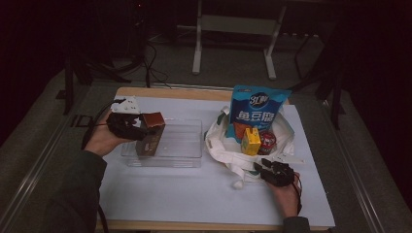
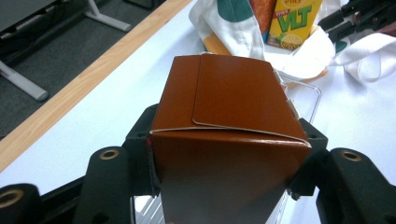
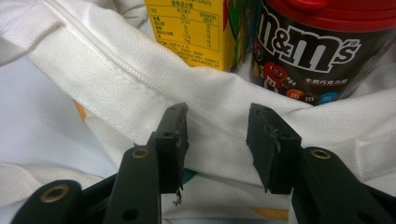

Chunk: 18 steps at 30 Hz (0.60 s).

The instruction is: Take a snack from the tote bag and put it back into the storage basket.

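A brown carton [image 2: 224,140] is clamped between the jaws of the left gripper [image 1: 127,124], one jaw pressed against each of its sides, its folded top turned toward the gripper's camera. In the high view the carton [image 1: 150,133] is seen held upright at the left end of a clear plastic bin [image 1: 180,145], its lower part inside the bin; whether it rests on the bin's floor cannot be told. Beyond the clamped carton, in the left gripper view, a corner of the bin's rim [image 2: 313,93] is seen, and farther off a white cloth bag [image 2: 233,28] with a yellow drink box [image 2: 294,23] standing in it.

The jaws of the right gripper [image 3: 217,140] are held apart, with nothing clamped between them. Directly under and between them the white fabric edge of the bag [image 3: 140,88] is stretched; the tips lie close to the cloth, though contact cannot be told. Just beyond the left jaw the yellow drink box [image 3: 191,28] is seen, and beyond the right jaw a dark candy canister with a red lid [image 3: 317,51], both standing inside the bag.

In the high view the right gripper [image 1: 274,172] is seen at the near edge of the bag [image 1: 223,145], and behind the drink box and canister a blue snack packet [image 1: 257,114] is propped upright. Everything rests on a desk [image 1: 194,194] under a pale cover.
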Tool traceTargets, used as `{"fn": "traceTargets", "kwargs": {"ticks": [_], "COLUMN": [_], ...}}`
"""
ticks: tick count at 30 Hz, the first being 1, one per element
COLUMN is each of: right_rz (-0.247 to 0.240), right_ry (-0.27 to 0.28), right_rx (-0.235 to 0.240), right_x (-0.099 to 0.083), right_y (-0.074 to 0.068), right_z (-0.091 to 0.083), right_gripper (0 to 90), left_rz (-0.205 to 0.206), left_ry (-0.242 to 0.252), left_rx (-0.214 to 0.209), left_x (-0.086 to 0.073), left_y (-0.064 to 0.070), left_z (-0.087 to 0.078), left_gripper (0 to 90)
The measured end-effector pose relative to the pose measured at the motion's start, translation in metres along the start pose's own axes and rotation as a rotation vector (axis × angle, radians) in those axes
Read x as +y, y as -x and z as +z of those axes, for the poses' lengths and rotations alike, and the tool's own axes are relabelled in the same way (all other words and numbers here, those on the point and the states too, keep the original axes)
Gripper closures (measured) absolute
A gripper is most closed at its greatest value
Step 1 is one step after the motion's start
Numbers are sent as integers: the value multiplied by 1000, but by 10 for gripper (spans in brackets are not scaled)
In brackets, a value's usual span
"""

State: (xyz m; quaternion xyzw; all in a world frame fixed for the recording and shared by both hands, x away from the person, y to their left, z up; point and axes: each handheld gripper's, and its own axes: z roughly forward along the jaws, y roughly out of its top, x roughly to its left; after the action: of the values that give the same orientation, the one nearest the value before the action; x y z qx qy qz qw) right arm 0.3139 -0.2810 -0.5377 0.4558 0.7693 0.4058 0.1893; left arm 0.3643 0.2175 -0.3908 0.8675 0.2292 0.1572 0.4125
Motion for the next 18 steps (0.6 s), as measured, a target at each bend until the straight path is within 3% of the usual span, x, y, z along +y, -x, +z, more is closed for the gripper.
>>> {"fn": "traceTargets", "kwargs": {"ticks": [6, 11, 18], "right_rz": [-2, 0, -3], "right_ry": [0, 0, 1], "right_rx": [-1, 0, -1], "right_x": [0, 0, 0], "right_y": [0, 0, 0], "right_z": [0, 0, 0], "right_gripper": [577, 577, 577], "left_rz": [26, 52, 86], "left_ry": [-32, -51, -88], "left_rx": [-37, -99, -123], "left_x": [3, 10, 22], "left_y": [3, 6, 15], "left_z": [7, 13, 26], "left_gripper": [424, 423, 413]}}
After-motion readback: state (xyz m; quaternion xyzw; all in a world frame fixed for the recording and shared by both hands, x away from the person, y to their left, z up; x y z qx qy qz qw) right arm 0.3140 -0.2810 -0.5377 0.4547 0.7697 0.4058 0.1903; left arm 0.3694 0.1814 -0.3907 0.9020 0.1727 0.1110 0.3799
